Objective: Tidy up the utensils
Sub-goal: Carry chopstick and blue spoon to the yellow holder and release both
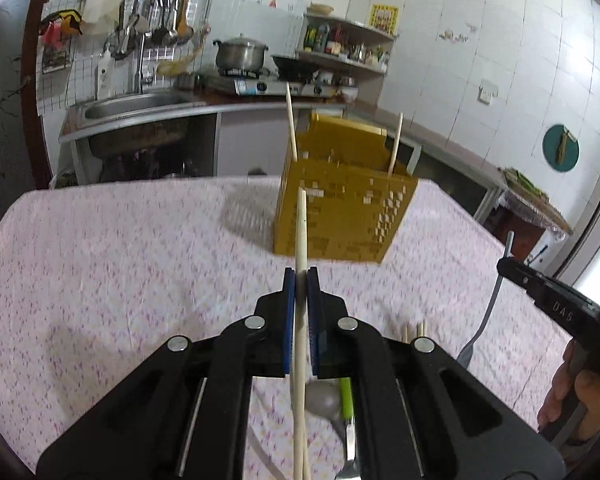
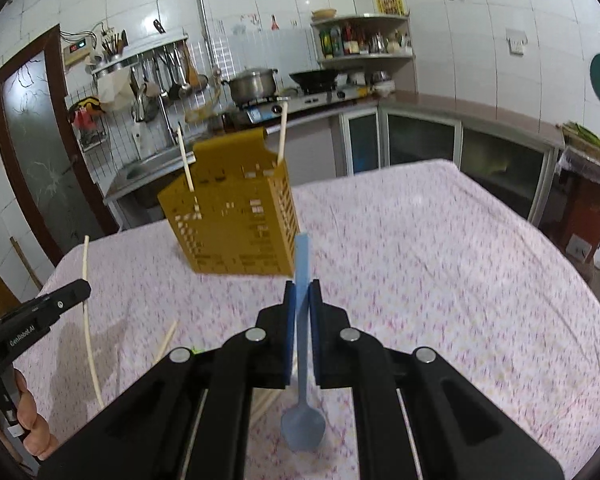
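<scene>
Yellow slotted utensil holder mid-table, bare floral tablecloth around it. Left gripper clamps chopstick; right gripper clamps blue spoon. Tiled kitchen behind.

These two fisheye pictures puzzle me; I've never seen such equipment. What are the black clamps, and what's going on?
A person holds handheld tongs in each hand, each with a camera looking along its fingers. The left tongs are shut on a pale wooden chopstick; the right tongs on a blue plastic spoon. Ahead, on the pink floral tablecloth, stands a yellow perforated utensil holder with two chopsticks already inside. More utensils lie below the left tongs.
</scene>
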`<state>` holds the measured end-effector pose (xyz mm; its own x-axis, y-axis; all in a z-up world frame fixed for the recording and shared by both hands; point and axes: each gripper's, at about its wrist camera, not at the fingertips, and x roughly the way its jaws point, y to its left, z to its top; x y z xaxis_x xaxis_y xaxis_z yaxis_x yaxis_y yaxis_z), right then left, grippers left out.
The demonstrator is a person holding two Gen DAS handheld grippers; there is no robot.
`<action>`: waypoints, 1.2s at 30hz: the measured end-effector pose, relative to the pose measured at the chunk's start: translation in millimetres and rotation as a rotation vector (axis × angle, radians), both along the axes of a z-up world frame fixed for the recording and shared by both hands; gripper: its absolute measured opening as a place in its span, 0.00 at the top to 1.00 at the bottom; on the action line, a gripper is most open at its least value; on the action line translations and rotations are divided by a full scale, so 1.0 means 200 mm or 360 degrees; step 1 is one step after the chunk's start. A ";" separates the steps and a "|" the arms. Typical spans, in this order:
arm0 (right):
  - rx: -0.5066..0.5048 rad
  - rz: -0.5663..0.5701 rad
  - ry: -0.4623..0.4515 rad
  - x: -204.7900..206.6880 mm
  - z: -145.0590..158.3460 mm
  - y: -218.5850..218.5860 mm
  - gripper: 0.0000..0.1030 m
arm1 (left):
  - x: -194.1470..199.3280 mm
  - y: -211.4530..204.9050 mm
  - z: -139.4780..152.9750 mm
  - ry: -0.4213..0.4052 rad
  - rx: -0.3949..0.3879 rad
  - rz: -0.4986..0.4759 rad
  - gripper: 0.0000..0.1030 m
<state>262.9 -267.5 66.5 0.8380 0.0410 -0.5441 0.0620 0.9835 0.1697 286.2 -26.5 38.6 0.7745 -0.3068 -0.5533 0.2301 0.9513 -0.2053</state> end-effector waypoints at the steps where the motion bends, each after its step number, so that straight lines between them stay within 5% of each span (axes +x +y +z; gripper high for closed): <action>1: -0.0005 0.0001 -0.0010 0.01 0.01 0.00 0.93 | 0.02 0.00 0.01 -0.0014 -0.0011 0.0002 0.96; 10: -0.0012 0.0000 -0.0124 0.15 0.11 0.01 0.93 | 0.17 -0.02 0.17 -0.0176 -0.0053 -0.0009 0.96; 25: -0.0069 0.0004 -0.0443 0.53 0.63 0.03 0.93 | 0.59 -0.23 0.67 -0.0634 -0.0047 -0.0014 0.96; 30: -0.0053 0.0016 -0.0471 0.67 0.65 0.04 0.93 | 0.79 -0.28 0.69 -0.0748 -0.0034 0.0003 0.96; 36: -0.0107 0.0067 -0.0429 0.79 0.54 0.10 0.93 | 0.96 -0.31 0.58 -0.0702 -0.0096 -0.0031 0.96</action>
